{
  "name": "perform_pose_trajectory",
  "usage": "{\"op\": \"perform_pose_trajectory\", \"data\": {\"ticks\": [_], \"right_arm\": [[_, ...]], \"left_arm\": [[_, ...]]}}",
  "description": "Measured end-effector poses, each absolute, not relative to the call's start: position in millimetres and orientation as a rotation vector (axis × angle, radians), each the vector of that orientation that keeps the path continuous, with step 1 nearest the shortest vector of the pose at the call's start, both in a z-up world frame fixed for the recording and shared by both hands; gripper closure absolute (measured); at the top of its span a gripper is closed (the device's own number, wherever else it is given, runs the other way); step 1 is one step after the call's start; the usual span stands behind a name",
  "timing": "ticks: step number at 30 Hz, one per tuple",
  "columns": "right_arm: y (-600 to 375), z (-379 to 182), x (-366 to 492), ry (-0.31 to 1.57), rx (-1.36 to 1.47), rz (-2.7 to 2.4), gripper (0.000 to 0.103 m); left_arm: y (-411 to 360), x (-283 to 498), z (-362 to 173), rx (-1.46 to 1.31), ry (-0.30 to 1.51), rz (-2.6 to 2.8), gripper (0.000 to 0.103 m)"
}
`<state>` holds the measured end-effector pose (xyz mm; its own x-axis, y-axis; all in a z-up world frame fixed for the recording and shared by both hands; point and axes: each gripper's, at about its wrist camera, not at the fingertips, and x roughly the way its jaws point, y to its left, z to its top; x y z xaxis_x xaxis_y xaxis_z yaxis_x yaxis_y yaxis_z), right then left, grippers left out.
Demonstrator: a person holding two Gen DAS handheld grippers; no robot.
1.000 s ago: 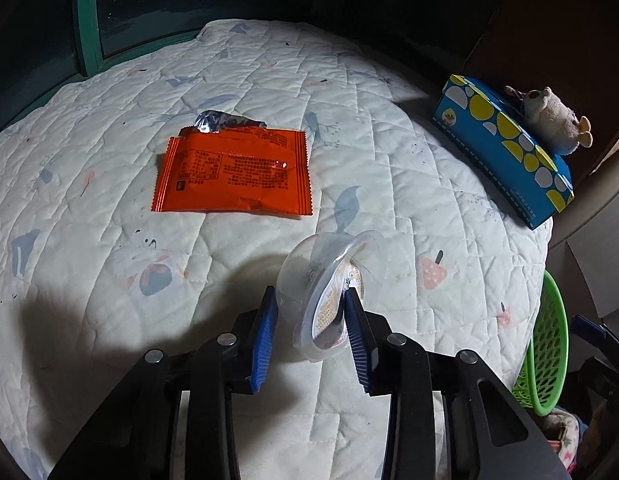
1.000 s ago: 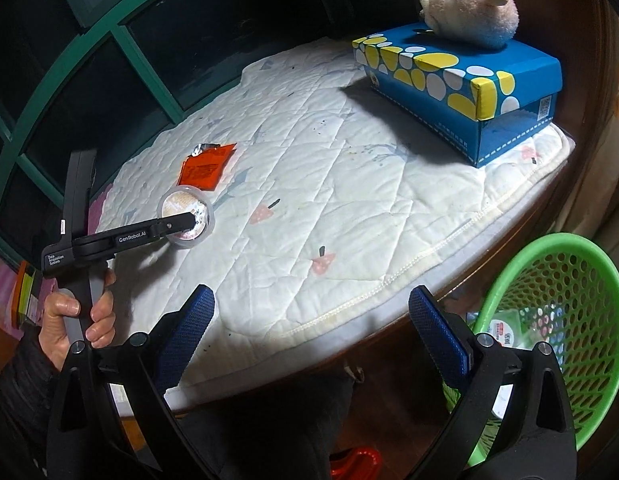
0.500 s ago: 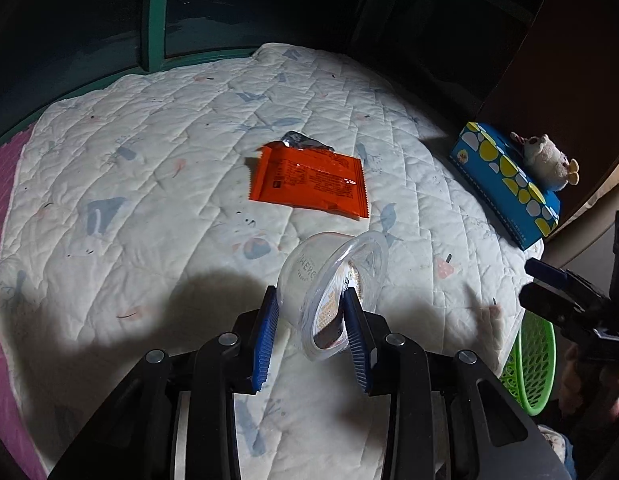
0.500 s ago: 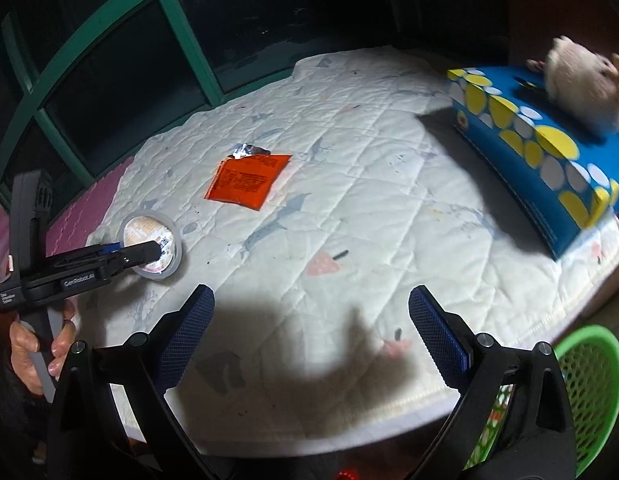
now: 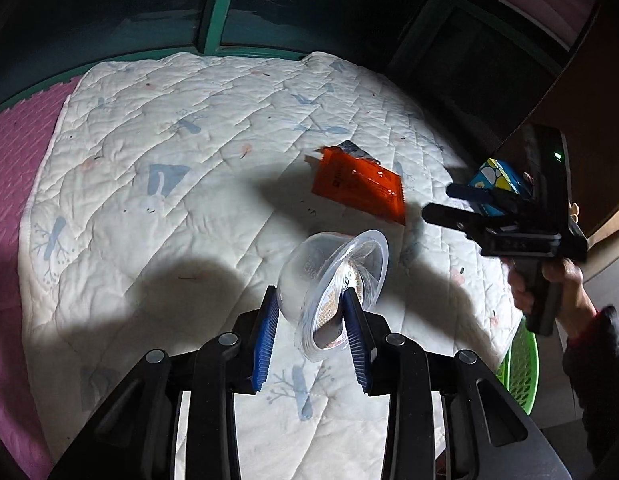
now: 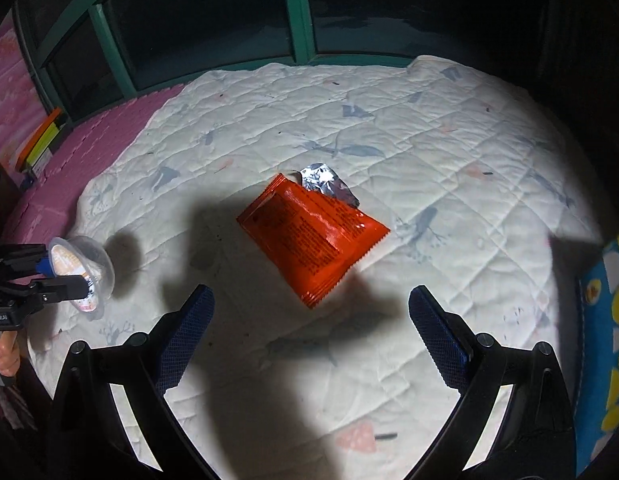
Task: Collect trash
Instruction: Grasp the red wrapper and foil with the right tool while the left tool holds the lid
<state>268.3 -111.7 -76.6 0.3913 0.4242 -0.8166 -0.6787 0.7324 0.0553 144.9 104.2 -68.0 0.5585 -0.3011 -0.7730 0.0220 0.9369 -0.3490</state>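
The right gripper [image 6: 311, 330] has swung over the quilt, jaws spread below the orange wrapper [image 6: 311, 236] at frame centre, likely next, while the left gripper [image 5: 309, 334] pinches the plastic cup [image 5: 333, 288].

Bedroom: quilted mattress [image 6: 389, 112], window [image 6: 213, 20]

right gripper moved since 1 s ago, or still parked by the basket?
Yes. The right gripper, jaws open, has swung away from the green basket and blue box and now sits over the quilt, facing the orange wrapper.
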Motion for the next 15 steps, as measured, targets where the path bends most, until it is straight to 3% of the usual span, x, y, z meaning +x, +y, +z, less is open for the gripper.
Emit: {"op": "perform_pose_trajectory", "data": {"ticks": [15], "right_arm": [[-47, -119, 320, 0.972, -0.63, 0.842, 0.004]], "left_arm": [[120, 155, -86, -0.37, 1.0, -0.176, 0.071]]}}
